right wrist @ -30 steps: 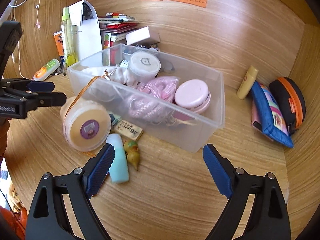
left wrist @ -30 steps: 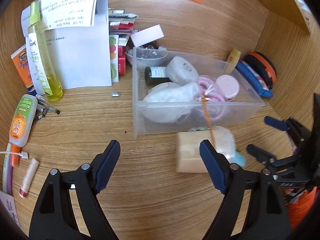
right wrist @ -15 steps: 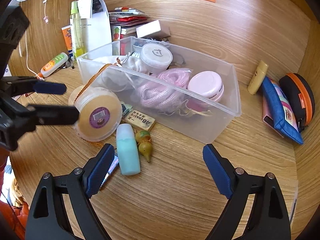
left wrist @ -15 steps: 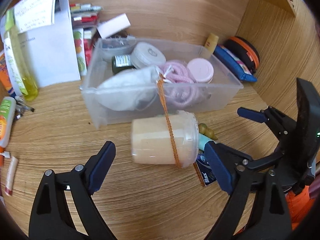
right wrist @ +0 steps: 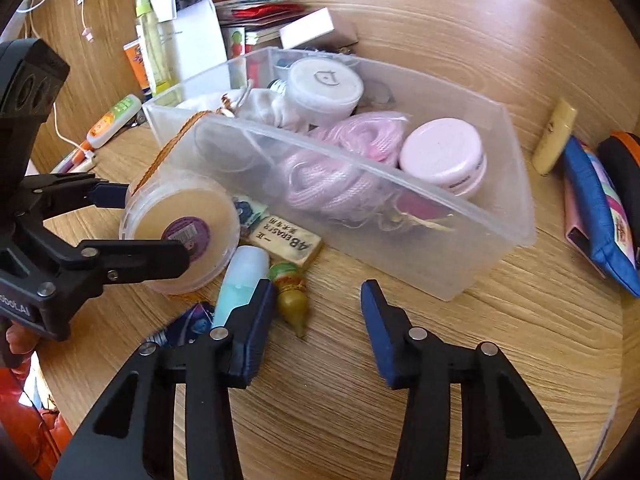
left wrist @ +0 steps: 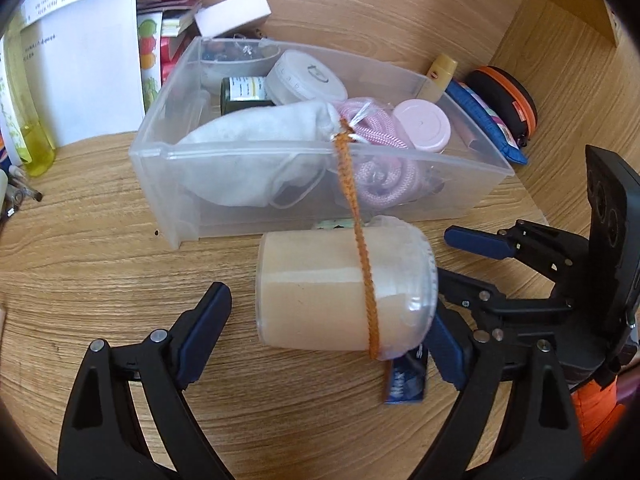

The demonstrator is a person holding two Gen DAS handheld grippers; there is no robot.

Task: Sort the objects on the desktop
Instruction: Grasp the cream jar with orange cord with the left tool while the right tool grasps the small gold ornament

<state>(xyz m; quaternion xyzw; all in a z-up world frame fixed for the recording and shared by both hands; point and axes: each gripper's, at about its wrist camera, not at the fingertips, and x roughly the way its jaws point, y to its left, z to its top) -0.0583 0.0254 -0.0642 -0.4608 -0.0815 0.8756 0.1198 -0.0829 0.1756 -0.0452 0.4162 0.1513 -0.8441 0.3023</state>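
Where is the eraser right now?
In the right wrist view, the eraser lies on the desk against the clear bin's front wall, beside the tan jar.

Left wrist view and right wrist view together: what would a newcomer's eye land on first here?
First the beige jar lying on its side on the wooden desk, an orange cord looped round it, framed by the open left gripper without contact. Behind it stands the clear plastic bin, crowded with a pink rope and a pink round case. The right gripper, jaws just narrowed, hovers near a gourd-shaped trinket.
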